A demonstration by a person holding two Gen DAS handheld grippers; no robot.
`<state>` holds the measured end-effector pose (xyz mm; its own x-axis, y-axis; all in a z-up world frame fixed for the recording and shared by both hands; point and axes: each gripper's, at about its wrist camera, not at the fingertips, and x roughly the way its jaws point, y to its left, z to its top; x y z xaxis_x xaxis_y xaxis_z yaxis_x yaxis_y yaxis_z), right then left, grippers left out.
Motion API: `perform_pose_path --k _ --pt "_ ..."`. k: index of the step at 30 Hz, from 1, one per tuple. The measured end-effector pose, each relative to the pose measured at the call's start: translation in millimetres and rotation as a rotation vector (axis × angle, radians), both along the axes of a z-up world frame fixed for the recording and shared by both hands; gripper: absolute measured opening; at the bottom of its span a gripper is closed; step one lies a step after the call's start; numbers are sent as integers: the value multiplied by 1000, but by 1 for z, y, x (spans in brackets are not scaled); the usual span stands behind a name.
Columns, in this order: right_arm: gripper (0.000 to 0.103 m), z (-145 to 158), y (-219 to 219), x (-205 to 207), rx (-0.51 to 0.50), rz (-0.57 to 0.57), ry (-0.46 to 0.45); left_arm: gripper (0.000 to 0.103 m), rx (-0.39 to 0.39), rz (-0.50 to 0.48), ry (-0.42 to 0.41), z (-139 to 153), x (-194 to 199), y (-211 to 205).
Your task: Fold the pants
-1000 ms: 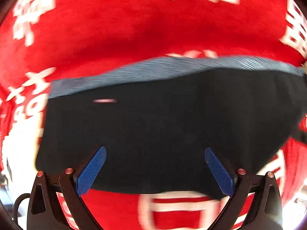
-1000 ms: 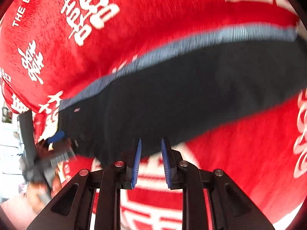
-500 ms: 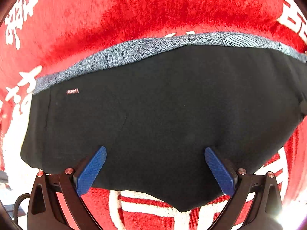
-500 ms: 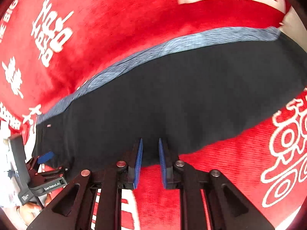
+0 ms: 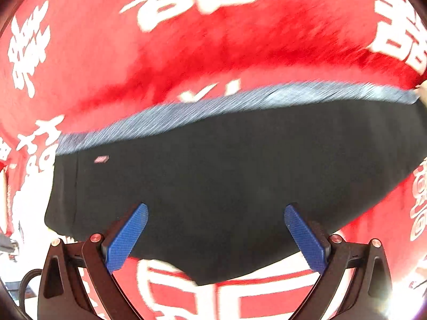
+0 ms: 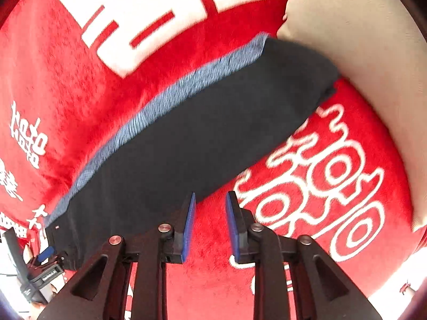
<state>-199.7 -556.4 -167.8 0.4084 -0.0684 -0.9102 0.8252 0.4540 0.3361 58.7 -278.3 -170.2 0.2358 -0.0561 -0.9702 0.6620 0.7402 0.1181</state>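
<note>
Black pants (image 5: pixel 226 186) lie flat on a red plush blanket (image 5: pixel 213 53) with big white characters, already folded down into a wide, short dark shape. The grey-blue waistband (image 5: pixel 240 101) runs along the far edge. A small pale label (image 5: pixel 101 159) sits near the left end. In the right wrist view the same pants (image 6: pixel 200 138) stretch diagonally, waistband (image 6: pixel 173 98) on the upper-left side, far end touching a beige cushion or fabric (image 6: pixel 360 40) at top right.

Left gripper (image 5: pixel 216 234) hovers over the near edge of the pants, fingers (image 5: pixel 125 237) spread wide, nothing between them, no cloth pinched. It also shows small at the lower left of the right wrist view (image 6: pixel 42 264), by the label end of the pants.

Right gripper (image 6: pixel 209 224) is above the blanket just past the near edge of the pants, fingers (image 6: pixel 188 226) only narrowly apart and just reopening a little; only red blanket shows in the gap, so it holds nothing. Both views are motion-blurred.

Step, as I read it: between folds. Neither gripper has cloth, and both look to be repositioning along the near edge. The pants look partway folded but still long side to side, so the task isn't finished.

Next move likely needs each gripper to come down on an end or the near edge, pinch all layers together, then carry that end over to the other. Right fingers need to open more first to get over the stacked layers. Soft cloth on plush: risk of grabbing blanket pile too, or only the top layer.
</note>
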Motion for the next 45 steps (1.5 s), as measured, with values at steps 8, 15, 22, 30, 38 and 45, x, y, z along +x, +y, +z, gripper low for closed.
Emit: perform_pose_path --k 8,15,22,30,38,45 --pt "39 -7 -14 76 -31 197 -92 103 -26 42 16 -18 -18 -73" --pt "39 -43 -33 140 -72 311 -40 103 5 57 42 -40 -37 -73" --pt "39 -46 -85 115 -157 183 33 103 1 67 56 -42 -35 -70" --pt "64 -24 -99 53 -104 61 42 103 2 63 69 -51 -18 -68" --pt "77 -38 -52 12 -69 104 25 103 8 51 74 -51 -14 -68" --pt "86 -41 -50 19 -86 174 46 103 11 46 65 -53 -17 -76"
